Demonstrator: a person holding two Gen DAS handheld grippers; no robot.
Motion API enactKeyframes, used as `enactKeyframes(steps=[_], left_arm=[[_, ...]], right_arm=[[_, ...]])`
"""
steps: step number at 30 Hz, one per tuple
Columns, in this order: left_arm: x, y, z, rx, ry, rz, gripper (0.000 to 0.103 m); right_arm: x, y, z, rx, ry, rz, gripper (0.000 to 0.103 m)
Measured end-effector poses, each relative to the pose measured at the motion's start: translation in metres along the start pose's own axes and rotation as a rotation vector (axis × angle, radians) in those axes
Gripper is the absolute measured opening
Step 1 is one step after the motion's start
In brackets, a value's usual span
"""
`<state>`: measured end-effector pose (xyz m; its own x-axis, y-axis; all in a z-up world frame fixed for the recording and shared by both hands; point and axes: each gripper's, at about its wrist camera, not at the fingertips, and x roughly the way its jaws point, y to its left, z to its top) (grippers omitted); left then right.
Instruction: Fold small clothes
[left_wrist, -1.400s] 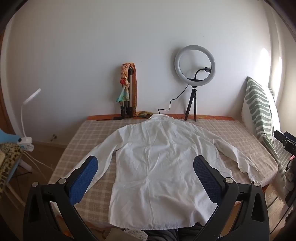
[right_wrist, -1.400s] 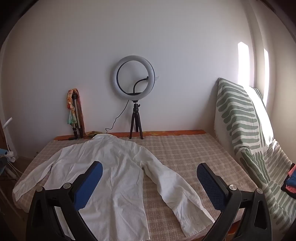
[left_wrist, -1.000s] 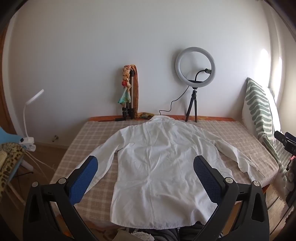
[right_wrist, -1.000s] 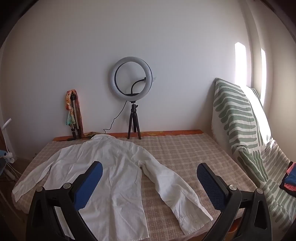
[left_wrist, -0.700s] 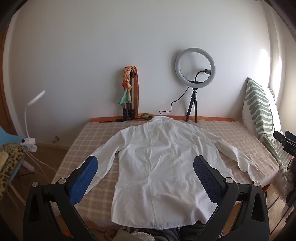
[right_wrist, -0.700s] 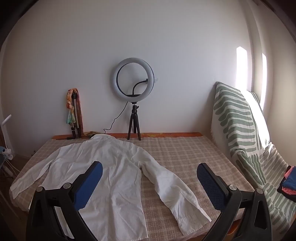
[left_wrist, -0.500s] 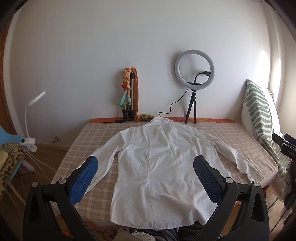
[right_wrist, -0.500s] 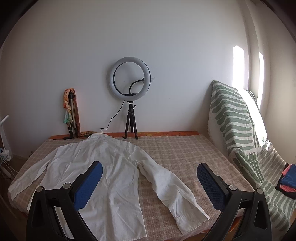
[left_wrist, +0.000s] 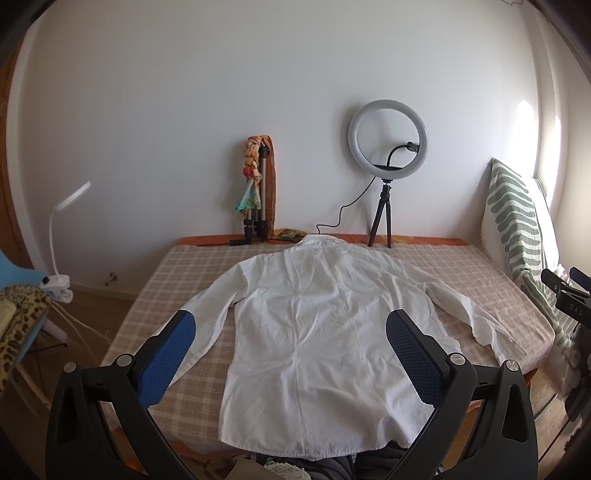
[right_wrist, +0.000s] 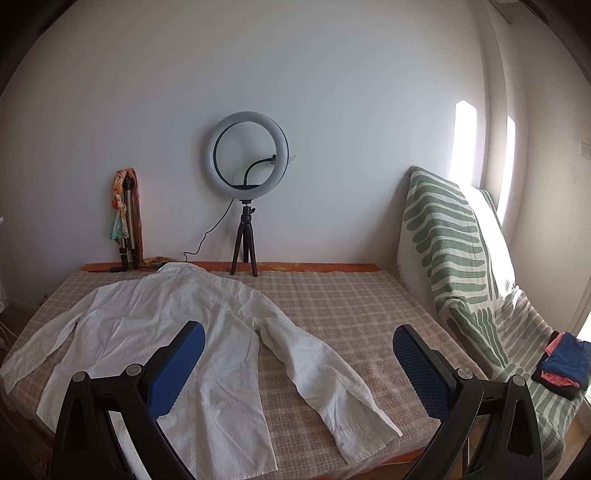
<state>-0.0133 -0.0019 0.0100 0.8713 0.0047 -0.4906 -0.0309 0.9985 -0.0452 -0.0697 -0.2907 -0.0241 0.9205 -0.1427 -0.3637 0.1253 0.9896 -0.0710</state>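
Hovering both grippers above the near edge of the bed (left_wrist: 207, 266), nothing gripped. Left gripper (left_wrist: 290, 326): jaws wide, blue pads apart, empty. Right gripper (right_wrist: 299, 345): same, wide and empty.

Shirt (left_wrist: 317, 325) lies back-up, flat on the checked cover. Long axis runs straight away from me: hem at lower centre of the left view, collar (left_wrist: 321, 242) at the far end by the wall. In the left view the body sits squarely between my fingers; in the right view it is shifted to the lower left.

Sleeves splay out and toward me. Right sleeve (right_wrist: 321, 365) runs diagonally to lower centre of the right view, cuff (right_wrist: 364, 439) just beside the bed's near edge, between the right jaws and below them. Judgement: the right gripper is nearer this cuff; the left gripper is nearer the left sleeve (left_wrist: 210, 314).

Hard to make out:
- Left sleeve's lower part passes behind my left finger in the left view. Its cuff reaches the far left edge of the right view.
- Hem corner at lower right of the left view is behind my right finger.
- Front of shirt faces down; buttons not visible.
- Dark cloth below the hem, bottom centre of the left view: cannot identify.

Not in play: ring light (right_wrist: 246, 155), folded tripod (left_wrist: 258, 199), striped cushion (right_wrist: 450, 251).
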Motion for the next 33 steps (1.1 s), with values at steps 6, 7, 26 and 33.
enactKeyframes(steps=[6, 7, 26, 33], left_arm=[[0.0005, 0.0015, -0.0014, -0.002, -0.001, -0.001, 0.103], [0.0002, 0.0016, -0.0018, -0.001, -0.002, 0.0, 0.103], [0.0012, 0.002, -0.003, -0.003, -0.002, -0.002, 0.103], [0.0013, 0.0035, -0.004, -0.001, -0.003, 0.0, 0.103]], right_arm=[[0.0005, 0.0011, -0.0011, 0.003, -0.002, 0.007, 0.103], [0.0006, 0.0014, -0.0011, 0.003, -0.003, 0.008, 0.103], [0.0036, 0.0003, -0.0027, 0.01, 0.004, 0.022, 0.103], [0.0058, 0.0013, -0.0038, 0.013, 0.013, 0.03, 0.103]])
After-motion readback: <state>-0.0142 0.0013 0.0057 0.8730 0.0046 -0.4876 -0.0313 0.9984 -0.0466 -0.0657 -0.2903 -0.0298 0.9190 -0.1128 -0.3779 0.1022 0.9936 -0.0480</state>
